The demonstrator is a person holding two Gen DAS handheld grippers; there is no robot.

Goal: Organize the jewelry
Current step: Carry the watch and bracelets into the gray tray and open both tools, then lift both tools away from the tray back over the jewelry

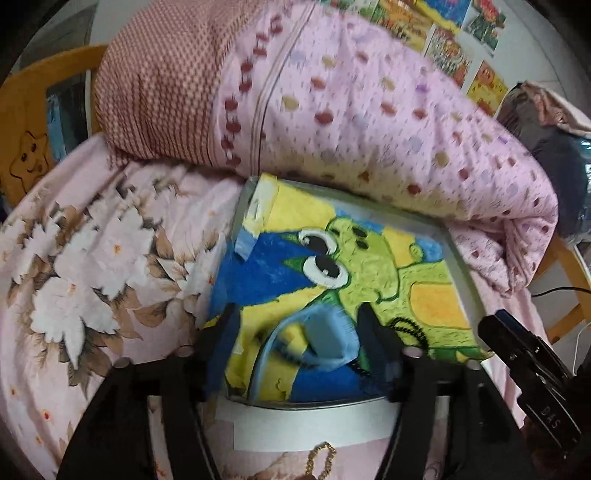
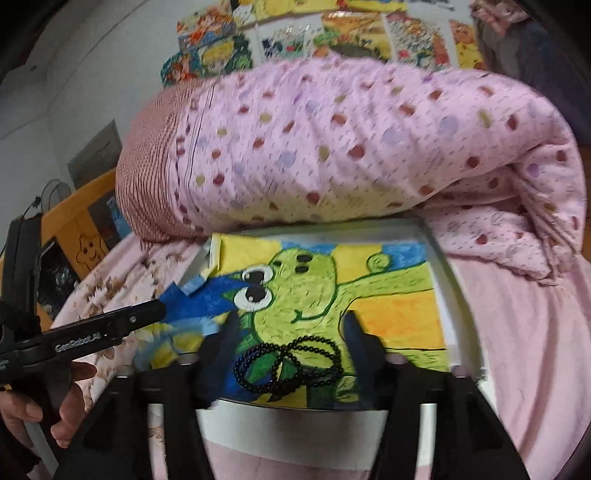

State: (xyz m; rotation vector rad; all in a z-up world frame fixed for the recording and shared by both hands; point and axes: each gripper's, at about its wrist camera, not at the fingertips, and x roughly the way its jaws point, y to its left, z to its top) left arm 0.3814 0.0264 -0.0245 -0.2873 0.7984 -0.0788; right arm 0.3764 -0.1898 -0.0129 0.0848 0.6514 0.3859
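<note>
A shallow white tray (image 1: 306, 421) lined with a frog drawing lies on the bed. In the left wrist view my left gripper (image 1: 297, 310) stands open over its near part, with a light blue band (image 1: 317, 339) lying loose between the fingers. A black bead string (image 2: 291, 362) lies coiled on the drawing, between the spread fingers of my right gripper (image 2: 291, 315), which do not press on it. A gold chain (image 1: 321, 458) rests on the sheet in front of the tray. The blue band (image 2: 170, 343) is only a blur in the right wrist view.
A rolled pink dotted quilt (image 1: 369, 110) presses against the tray's far edge. The floral sheet (image 1: 81, 277) spreads to the left. A hand (image 2: 37, 406) holds the left tool at the left edge. Drawings (image 2: 332, 33) cover the wall, and an orange headboard (image 1: 29, 129) stands at far left.
</note>
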